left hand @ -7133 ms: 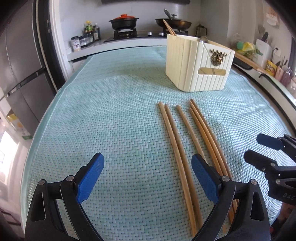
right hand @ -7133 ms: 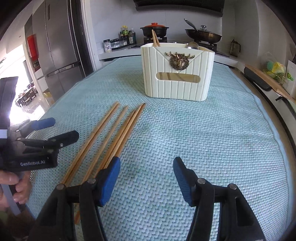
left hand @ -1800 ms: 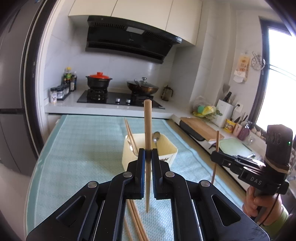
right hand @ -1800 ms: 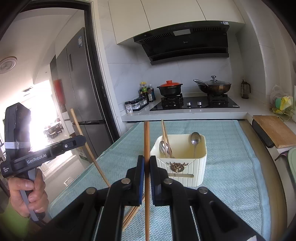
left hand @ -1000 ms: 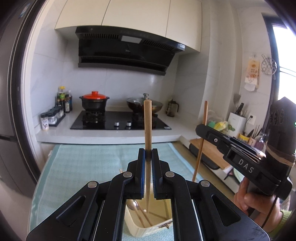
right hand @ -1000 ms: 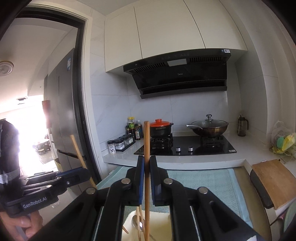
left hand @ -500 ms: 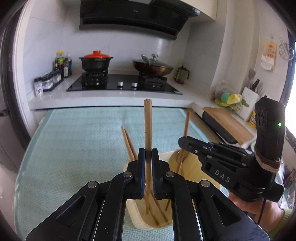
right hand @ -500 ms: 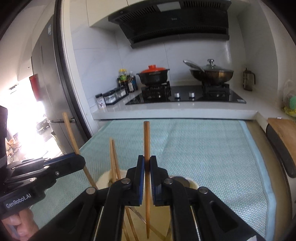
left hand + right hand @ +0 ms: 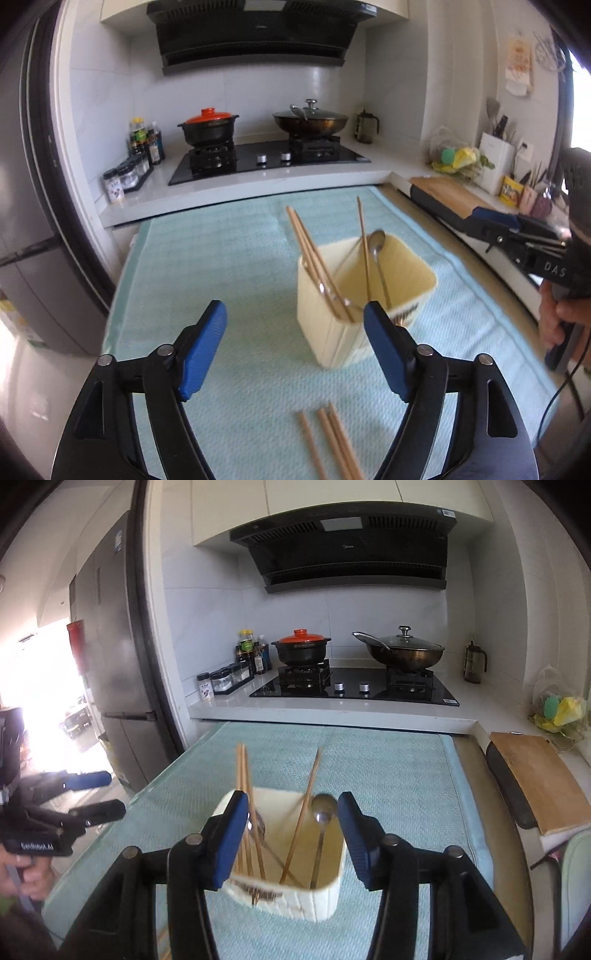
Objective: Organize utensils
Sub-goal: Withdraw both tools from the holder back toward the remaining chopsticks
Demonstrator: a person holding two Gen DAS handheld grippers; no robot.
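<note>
1. Kitchen in view: a pale green woven mat point(image 9: 229, 266) covers the table, with the black hob point(image 9: 354, 688) and range hood point(image 9: 351, 550) behind it.
2. On the hob sit an orange-lidded pot point(image 9: 208, 127) and a lidded wok point(image 9: 310, 122); a cutting board point(image 9: 535, 779) lies off to the right.
3. The cream utensil holder point(image 9: 351, 332) stands on the mat, with chopsticks point(image 9: 314, 262) leaning at its left wall, another slanting across, and a spoon point(image 9: 376, 245) upright inside.
4. Loose chopsticks point(image 9: 332, 443) lie on the mat, nearer the camera than the holder.
5. The left gripper point(image 9: 295, 354) is opening, jaws wide, nothing between them.
6. The right gripper point(image 9: 291, 838) is opening above the holder, gripping nothing.
</note>
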